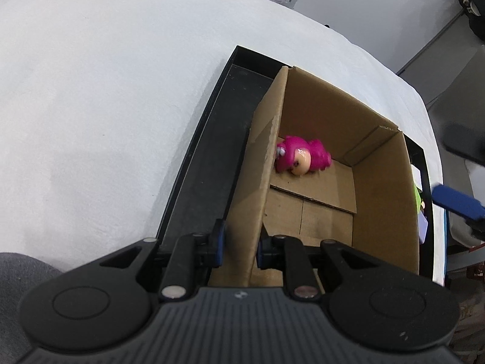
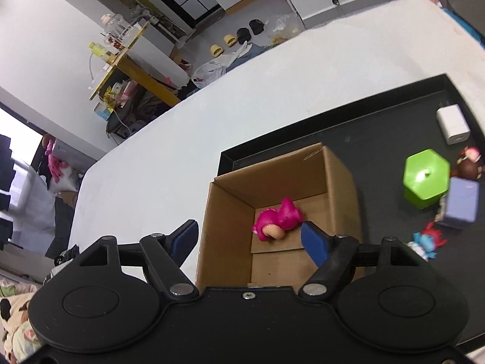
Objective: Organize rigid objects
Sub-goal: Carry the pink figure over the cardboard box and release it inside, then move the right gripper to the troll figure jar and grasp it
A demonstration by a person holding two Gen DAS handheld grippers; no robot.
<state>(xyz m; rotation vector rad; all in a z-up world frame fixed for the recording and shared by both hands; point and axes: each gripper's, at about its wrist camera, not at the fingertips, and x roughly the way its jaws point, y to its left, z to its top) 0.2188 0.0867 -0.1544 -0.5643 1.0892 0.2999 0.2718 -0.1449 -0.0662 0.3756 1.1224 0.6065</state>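
An open cardboard box (image 1: 382,182) stands in a black tray (image 1: 206,151) on a white surface. A pink toy figure (image 1: 303,157) lies on its side on the box floor. My left gripper (image 1: 241,247) is shut on the box's near left wall, one pad on each side of the cardboard. In the right wrist view my right gripper (image 2: 247,229) hangs open over the box (image 2: 230,200), with nothing between its pads and the pink toy (image 2: 279,220) below them. One of its blue fingers (image 1: 457,201) shows at the right edge of the left wrist view.
On the tray (image 2: 379,121) right of the box are a green hexagonal block (image 2: 426,177), a white block (image 2: 453,124), a lavender cube (image 2: 460,203), a brown-haired figure (image 2: 468,163) and a blue and red figure (image 2: 427,241). Beyond the white surface (image 2: 212,121) are shelves and floor clutter.
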